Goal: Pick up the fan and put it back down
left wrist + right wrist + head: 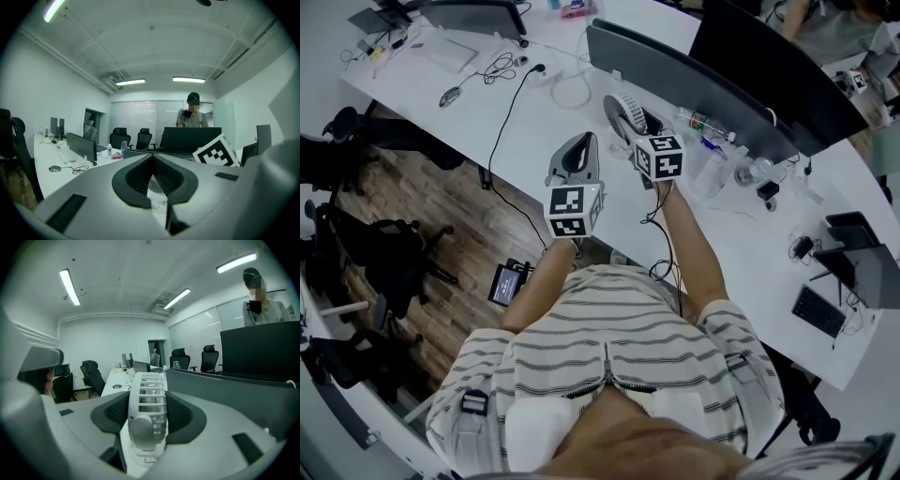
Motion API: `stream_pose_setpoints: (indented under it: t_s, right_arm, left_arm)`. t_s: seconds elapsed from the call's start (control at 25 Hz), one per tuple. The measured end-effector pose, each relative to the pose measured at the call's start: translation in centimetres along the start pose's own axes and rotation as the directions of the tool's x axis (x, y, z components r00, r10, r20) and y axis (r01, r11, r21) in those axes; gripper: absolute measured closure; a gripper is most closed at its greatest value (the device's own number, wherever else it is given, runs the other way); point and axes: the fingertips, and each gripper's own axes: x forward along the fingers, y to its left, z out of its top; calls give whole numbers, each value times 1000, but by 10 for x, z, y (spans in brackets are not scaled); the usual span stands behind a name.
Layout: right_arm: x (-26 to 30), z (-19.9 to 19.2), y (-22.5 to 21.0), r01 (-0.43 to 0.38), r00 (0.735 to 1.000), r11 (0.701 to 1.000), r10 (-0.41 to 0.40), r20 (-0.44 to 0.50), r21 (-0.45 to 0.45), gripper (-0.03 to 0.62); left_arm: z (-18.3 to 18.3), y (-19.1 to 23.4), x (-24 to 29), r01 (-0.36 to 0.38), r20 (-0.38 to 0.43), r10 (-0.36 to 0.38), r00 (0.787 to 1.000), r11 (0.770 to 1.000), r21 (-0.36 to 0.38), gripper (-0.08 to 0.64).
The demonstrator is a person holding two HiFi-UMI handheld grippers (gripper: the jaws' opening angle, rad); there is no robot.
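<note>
Left gripper [152, 160]: nearest my body and idle. Its fingers are pressed together on nothing, and I keep it off to the left so it does not crowd the grasp.
Right gripper [148, 404]: reaches further out over the counter [534, 141]. Its fingers [185, 414] are clenched on the fan [149, 427], one pad against each flank of the cage.
Fan: small, white and upright, its cage edge-on to my right camera. That is why the fingers take it across its narrow width. Its base shows low against the white surface, but I cannot tell whether it rests there or hangs just clear.
Step, as I judge it: the grip is made. This is either the start of the lift or the end of the set-down, and I cannot say which.
Clutter: bottles [705, 127] lie just right of the fan, and cables trail across the counter. I judge this leaves little room for a sideways approach.
Divider [694, 80]: a dark panel stands just behind the fan and closes off the far side.
Background: a person [262, 305] stands behind a dark monitor [260, 350].
</note>
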Motion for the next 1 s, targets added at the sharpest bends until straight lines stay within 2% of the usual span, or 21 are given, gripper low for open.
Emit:
stream_pose_setpoints:
  t_s: [0.44, 0.72, 0.84, 1.0]
  right_arm:
    - [37, -38, -7, -59, 995, 997, 54, -79, -57, 367]
    - [56, -57, -10, -102, 991, 991, 94, -94, -83, 368]
    - [62, -63, -12, -138, 987, 988, 132, -94, -62, 367]
    - [71, -76, -10, -204, 974, 973, 190, -122, -108, 367]
  left_arm:
    - [-3, 7, 4, -12, -13, 12, 1000, 1000, 6, 552]
    - [-7, 13, 6, -27, -21, 27, 999, 1000, 11, 552]
    - [-12, 13, 7, -31, -29, 31, 999, 999, 8, 552]
    - [-14, 12, 10, -27, -38, 28, 999, 1000, 8, 552]
